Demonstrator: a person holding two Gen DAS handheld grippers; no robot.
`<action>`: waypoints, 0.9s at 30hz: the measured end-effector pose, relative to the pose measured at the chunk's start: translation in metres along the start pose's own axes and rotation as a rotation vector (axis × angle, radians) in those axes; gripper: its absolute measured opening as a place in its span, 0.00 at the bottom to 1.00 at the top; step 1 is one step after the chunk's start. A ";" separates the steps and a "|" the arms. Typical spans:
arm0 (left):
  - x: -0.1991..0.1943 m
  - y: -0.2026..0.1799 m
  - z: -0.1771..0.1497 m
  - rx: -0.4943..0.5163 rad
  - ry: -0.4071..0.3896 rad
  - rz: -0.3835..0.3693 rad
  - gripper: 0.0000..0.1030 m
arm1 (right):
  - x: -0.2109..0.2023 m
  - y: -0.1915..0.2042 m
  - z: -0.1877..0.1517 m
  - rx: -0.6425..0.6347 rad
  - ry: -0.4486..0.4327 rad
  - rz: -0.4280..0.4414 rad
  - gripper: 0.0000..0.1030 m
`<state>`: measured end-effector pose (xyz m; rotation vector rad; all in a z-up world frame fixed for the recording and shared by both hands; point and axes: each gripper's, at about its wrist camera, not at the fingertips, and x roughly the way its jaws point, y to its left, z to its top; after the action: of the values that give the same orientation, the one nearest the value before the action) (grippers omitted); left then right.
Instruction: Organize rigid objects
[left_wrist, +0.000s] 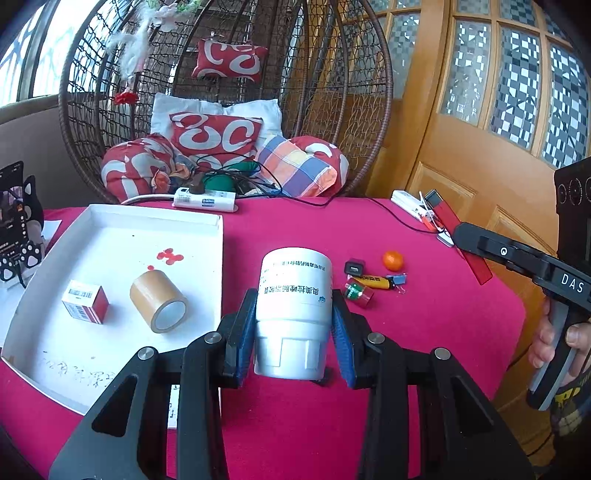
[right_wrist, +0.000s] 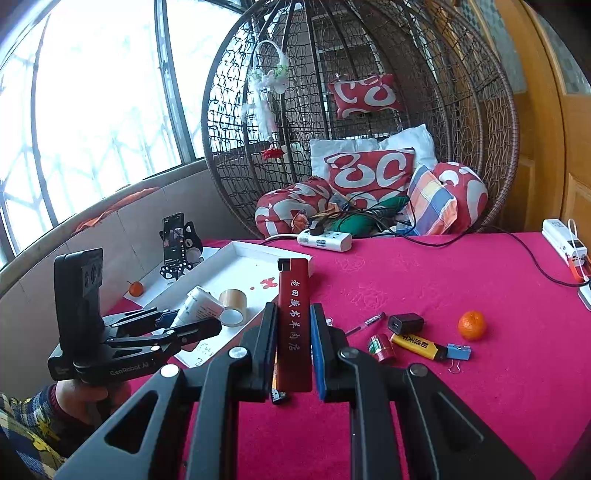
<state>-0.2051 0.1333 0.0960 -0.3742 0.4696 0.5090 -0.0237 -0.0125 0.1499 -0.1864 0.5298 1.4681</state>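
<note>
Left wrist view: a white bottle sits clamped between the left gripper's blue pads, raised over the pink tablecloth just right of the white tray holding a tape roll and small box. Right gripper is clamped on a red flat case.

White bottle, red strip with white characters, magenta tablecloth, orange tangerine

- The left wrist view looks forward and down, close over the red tablecloth, white tray at left.
- The right wrist view faces likewise, seemingly from further right.
- Both share tray, wicker chair.
</note>
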 end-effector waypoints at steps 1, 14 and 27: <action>-0.001 0.003 0.000 -0.006 -0.003 0.003 0.36 | 0.002 0.002 0.002 -0.004 -0.001 0.004 0.15; -0.012 0.031 -0.003 -0.067 -0.024 0.032 0.36 | 0.030 0.032 0.014 -0.033 0.014 0.056 0.15; -0.020 0.079 0.024 -0.096 -0.067 0.140 0.36 | 0.068 0.060 0.036 -0.067 0.051 0.115 0.15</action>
<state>-0.2559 0.2009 0.1086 -0.4167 0.4095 0.6797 -0.0732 0.0706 0.1629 -0.2503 0.5402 1.5974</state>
